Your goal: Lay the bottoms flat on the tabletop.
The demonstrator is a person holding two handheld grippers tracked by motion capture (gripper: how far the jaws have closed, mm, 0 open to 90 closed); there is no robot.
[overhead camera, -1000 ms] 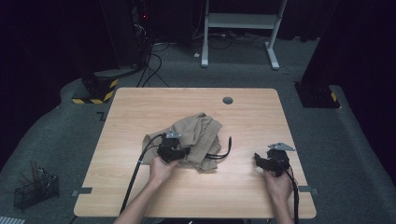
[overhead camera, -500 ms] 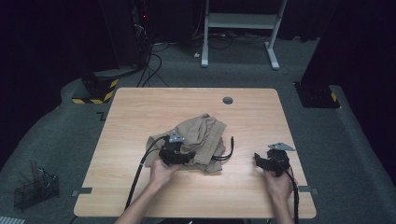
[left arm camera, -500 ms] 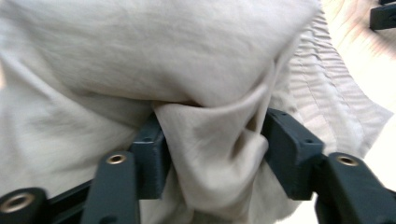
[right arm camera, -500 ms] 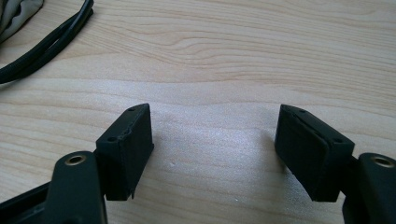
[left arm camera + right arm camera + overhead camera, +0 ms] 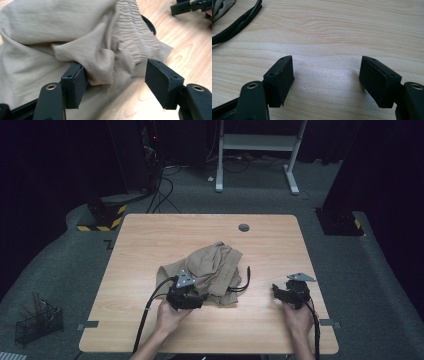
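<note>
A crumpled beige garment with a gathered elastic band lies in the middle of the wooden table. My left gripper sits at the garment's near edge, open, with a fold of the cloth lying between its jaws and touching the left one. My right gripper rests low over bare wood near the table's right front, open, with nothing between its jaws. A black cord loops out from under the garment's right side and also shows as a black cord in the right gripper view.
A round grommet hole sits near the table's far edge. On the floor stand a wire basket at the left, a white desk frame behind, and yellow-black striped bases.
My left gripper has slid right and slightly nearer along the garment's front edge. The right gripper has stayed put.
</note>
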